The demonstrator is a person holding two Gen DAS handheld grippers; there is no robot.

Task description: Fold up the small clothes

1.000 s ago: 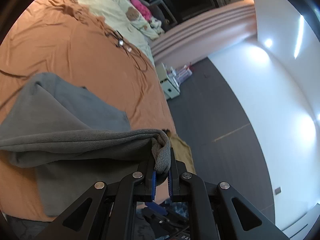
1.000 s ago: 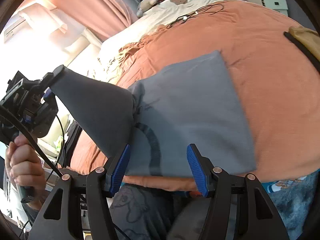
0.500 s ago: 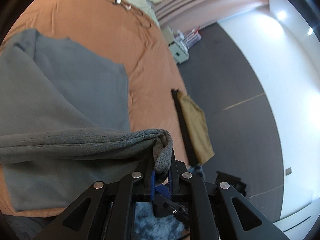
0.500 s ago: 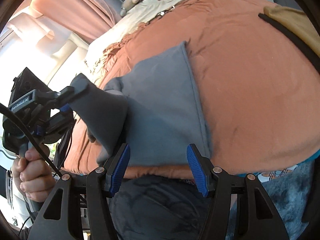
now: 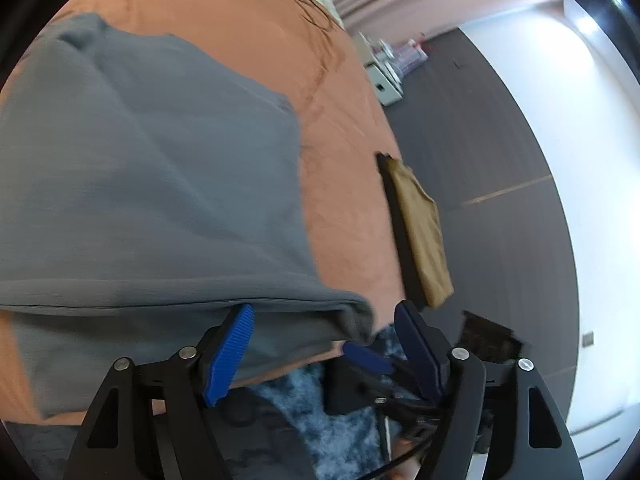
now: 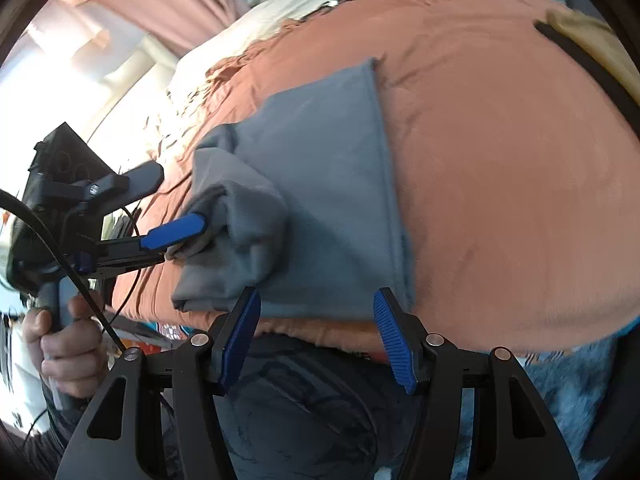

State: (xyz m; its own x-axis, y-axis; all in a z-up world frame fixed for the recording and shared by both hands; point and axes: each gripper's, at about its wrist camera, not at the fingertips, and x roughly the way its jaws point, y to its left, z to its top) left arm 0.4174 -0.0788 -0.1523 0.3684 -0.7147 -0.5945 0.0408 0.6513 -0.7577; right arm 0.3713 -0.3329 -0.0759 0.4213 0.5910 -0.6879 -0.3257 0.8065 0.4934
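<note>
Grey garment [image 6: 320,200] lies lengthwise away from cam on bed [image 6: 500,180] — L gripper [image 5: 324,344] & R gripper [image 6: 316,332] fingers spread, released.

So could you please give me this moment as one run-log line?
step: fold gray garment on orange bedspread | left gripper: open, at folded edge | right gripper: open, empty

Grey garment [image 5: 152,184] [image 6: 332,184]: soft knit, partly folded, lying flat ahead of the parted jaws; one bunched corner rests between and just beyond them, left side doubled over.
</note>
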